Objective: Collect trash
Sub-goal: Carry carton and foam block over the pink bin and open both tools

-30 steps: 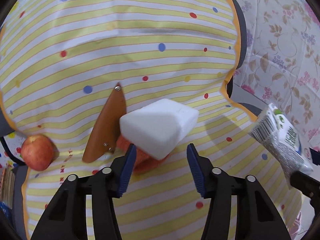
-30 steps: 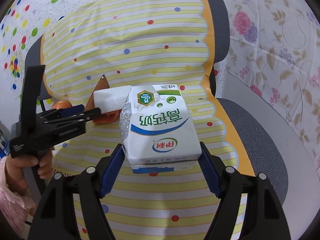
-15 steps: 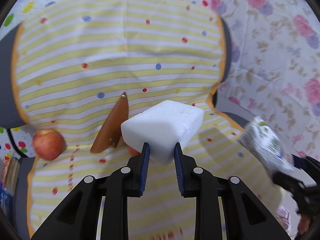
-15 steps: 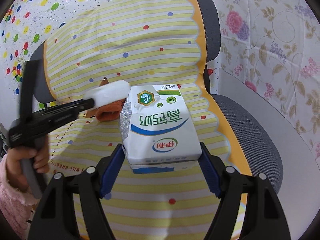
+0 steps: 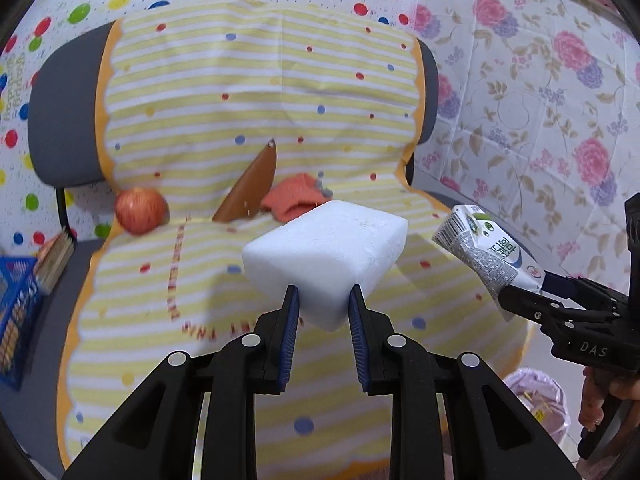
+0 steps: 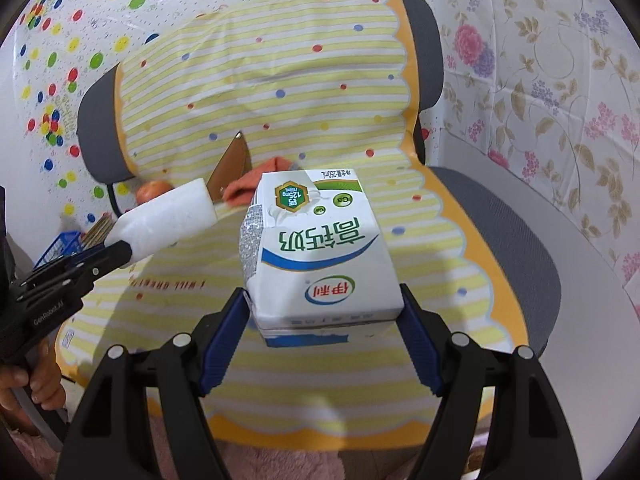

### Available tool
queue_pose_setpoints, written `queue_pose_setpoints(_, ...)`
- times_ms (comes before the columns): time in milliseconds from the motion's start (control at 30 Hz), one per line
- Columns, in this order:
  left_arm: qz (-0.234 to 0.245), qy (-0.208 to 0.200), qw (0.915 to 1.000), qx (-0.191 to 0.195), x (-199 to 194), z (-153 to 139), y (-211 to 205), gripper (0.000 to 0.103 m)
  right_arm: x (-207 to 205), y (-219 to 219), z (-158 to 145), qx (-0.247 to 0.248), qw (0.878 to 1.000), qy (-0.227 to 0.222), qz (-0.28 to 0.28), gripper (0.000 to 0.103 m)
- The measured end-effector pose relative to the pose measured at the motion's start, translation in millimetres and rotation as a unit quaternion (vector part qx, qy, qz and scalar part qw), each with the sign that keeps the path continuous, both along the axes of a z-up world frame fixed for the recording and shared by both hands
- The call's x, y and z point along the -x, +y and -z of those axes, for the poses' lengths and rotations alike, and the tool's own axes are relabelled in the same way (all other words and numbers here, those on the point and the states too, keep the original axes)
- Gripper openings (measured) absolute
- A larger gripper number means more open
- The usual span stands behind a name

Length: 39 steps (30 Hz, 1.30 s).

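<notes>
My left gripper [image 5: 322, 316] is shut on a white foam block [image 5: 326, 256] and holds it up above the chair seat; the block also shows in the right wrist view [image 6: 168, 216]. My right gripper [image 6: 322, 320] is shut on a white milk carton [image 6: 316, 248] with green and blue print, held above the seat; the carton also shows at the right of the left wrist view [image 5: 488, 256]. The two grippers are side by side, apart.
A grey chair [image 6: 516, 232] is covered by a yellow striped cloth [image 5: 256, 80]. On the seat lie a red apple [image 5: 140, 210], a brown knife [image 5: 250, 188] and an orange rag [image 5: 294, 196]. A blue basket [image 5: 16, 312] stands left. A bag-lined bin [image 5: 540, 400] sits low right.
My left gripper closed on the foam block, lifted it off the orange rag and pulled back from the chair. My right gripper pulled back a little with the carton.
</notes>
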<state>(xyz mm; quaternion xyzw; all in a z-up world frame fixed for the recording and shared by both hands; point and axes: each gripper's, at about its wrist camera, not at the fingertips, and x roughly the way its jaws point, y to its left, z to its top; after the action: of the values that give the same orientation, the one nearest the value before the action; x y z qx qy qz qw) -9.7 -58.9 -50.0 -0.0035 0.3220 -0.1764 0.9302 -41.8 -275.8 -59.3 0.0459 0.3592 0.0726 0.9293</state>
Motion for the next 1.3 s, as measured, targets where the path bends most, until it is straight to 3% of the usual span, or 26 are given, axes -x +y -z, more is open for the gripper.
queue_pose_setpoints(233, 0.029, -0.002, 0.9995, 0.011, 32, 3, -6, 0.026, 29, 5, 0, 0.007, 1.0, 0.0, 0.004, 0.072)
queue_pose_setpoints(567, 0.126, -0.004, 0.9919, 0.019, 62, 5, -56, 0.026, 86, -27, -11, 0.031, 0.997, -0.009, 0.066, 0.072)
queue_pose_setpoints(1000, 0.257, 0.0, 0.9664, 0.003, 101, 13, -146, 0.027, 169, -84, -12, 0.055, 0.982, 0.004, 0.183, 0.072)
queue_pose_setpoints(1300, 0.322, 0.02, 0.9463, -0.015, 121, 29, -198, 0.027, 211, -124, 9, 0.039, 0.967, 0.029, 0.248, 0.072)
